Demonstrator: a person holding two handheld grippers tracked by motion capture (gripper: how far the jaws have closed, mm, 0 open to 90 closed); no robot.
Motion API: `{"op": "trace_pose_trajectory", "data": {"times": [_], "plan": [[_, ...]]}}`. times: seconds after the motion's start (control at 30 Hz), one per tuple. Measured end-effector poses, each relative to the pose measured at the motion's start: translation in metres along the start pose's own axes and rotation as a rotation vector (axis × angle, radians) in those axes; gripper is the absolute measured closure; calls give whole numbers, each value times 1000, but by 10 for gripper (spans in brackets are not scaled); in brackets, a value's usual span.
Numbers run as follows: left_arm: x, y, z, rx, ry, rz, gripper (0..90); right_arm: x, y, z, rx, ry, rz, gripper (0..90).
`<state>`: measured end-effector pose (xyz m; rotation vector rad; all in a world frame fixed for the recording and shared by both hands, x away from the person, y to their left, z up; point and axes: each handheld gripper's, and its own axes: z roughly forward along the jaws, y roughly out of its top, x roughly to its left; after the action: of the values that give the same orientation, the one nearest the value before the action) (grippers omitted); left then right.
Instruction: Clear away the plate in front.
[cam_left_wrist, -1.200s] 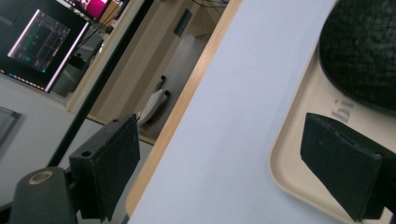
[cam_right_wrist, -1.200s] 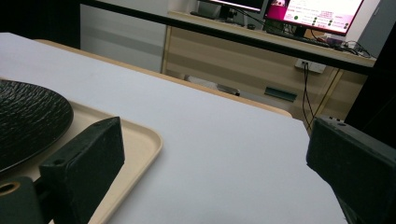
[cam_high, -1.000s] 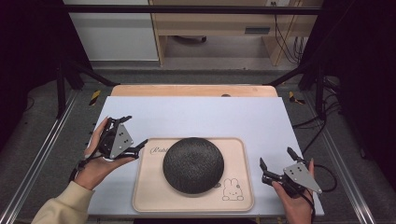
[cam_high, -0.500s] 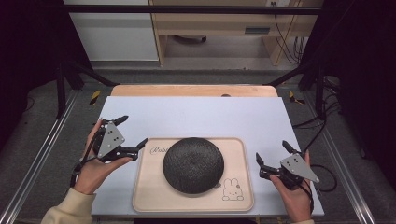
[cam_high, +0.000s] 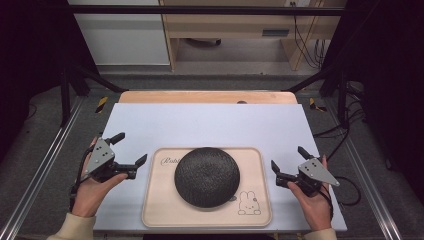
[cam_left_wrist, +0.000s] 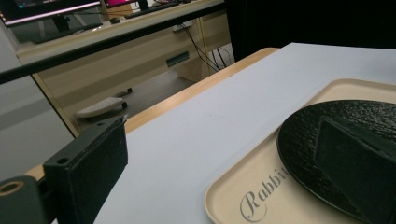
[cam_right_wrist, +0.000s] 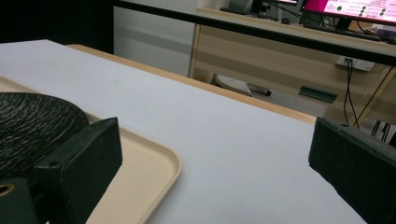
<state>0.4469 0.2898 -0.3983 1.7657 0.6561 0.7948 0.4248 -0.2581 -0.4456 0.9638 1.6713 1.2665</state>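
Both tongs empty | left tongs (cam_high: 131, 149) just spread wide | right tongs (cam_high: 288, 159) apart

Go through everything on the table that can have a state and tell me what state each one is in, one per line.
Black round textured plate: upside down on the tray, untouched.
Beige rectangular tray with a rabbit drawing: flat on the white table top, not gripped.
Left gripper: open, jaws just been opening, nothing between them, beside the tray's left edge.
Right gripper: open, empty, beside the tray's right edge.
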Motion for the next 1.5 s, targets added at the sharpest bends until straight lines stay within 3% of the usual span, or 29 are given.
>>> {"op": "trace_pose_trajectory", "data": {"times": [0.3, 0.77, 1.1, 1.3, 1.5], "plan": [[2, -20, 6, 8, -13, -54, 22, -2, -9, 1, 14, -3, 10, 33], [-12, -45, 14, -5, -60, -65, 21, -8, -23, 0, 22, -6, 38, 40], [-17, -62, 9, -57, -90, -78, 22, -10, -30, -2, 8, 0, 58, 45], [-14, -70, 2, -74, -44, -101, 21, -9, -34, -2, 3, -4, 64, 46], [-15, -71, -4, -80, 25, -101, 20, -8, -38, -1, 2, -49, 92, 44]]}}
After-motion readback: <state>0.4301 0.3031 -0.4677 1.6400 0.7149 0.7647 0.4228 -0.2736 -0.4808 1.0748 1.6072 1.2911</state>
